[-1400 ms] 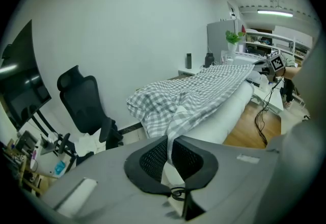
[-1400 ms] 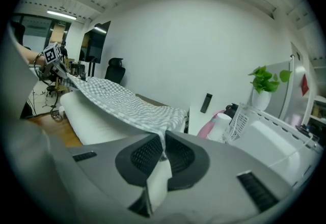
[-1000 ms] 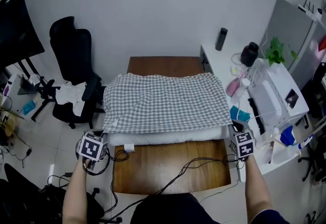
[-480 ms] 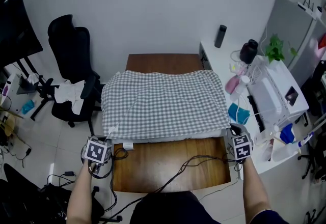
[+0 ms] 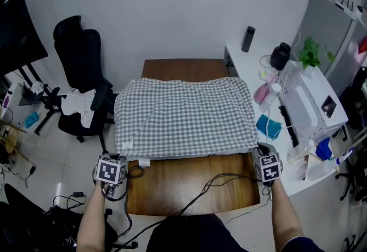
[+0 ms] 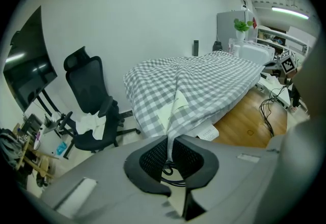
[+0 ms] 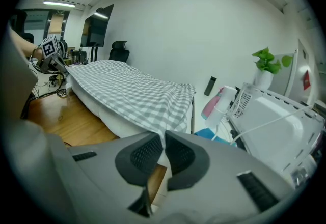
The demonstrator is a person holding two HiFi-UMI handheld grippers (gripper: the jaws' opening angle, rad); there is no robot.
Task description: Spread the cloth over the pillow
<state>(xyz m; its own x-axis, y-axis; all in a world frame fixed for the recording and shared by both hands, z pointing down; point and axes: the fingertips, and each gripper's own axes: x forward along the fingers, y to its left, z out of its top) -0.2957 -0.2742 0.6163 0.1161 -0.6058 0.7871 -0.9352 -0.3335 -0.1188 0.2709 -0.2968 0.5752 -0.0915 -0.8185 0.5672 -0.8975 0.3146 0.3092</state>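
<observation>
Both grippers have drawn back toward the person over the last second, and the checked hem has come down with them; the white front of the pillow that was bare a second ago is now almost wholly covered in the head view. The left gripper (image 6: 169,147) has its jaws closed on the near-left corner of the cloth (image 5: 183,116); a thin fold of grey-and-white check rises from between the dark pads, with a pale label (image 6: 171,110) sewn on it just above. The right gripper (image 7: 162,150) is likewise clamped on the near-right corner; the fabric runs taut from its pads up to the hem. In the head view the two marker cubes sit just off the table's near corners, one at each side, with a bare forearm behind each.

The cloth lies spread across the top of the pillow (image 7: 109,116) and drapes over its near edge; in the right gripper view the pillow shows as a white band under the hem. Both rest on the wooden table (image 5: 172,182); the near strip of wood is bare apart from black cables (image 5: 221,178) that trail across it and off the near edge.

Further out, a black office chair (image 5: 80,65) stands to the left with a white garment (image 5: 77,102) on its seat; a dark monitor (image 5: 17,27) fills the far-left corner; on the right a white desk (image 5: 243,76) carries a black bottle (image 5: 248,39) and a green plant (image 5: 309,53) among clutter.
</observation>
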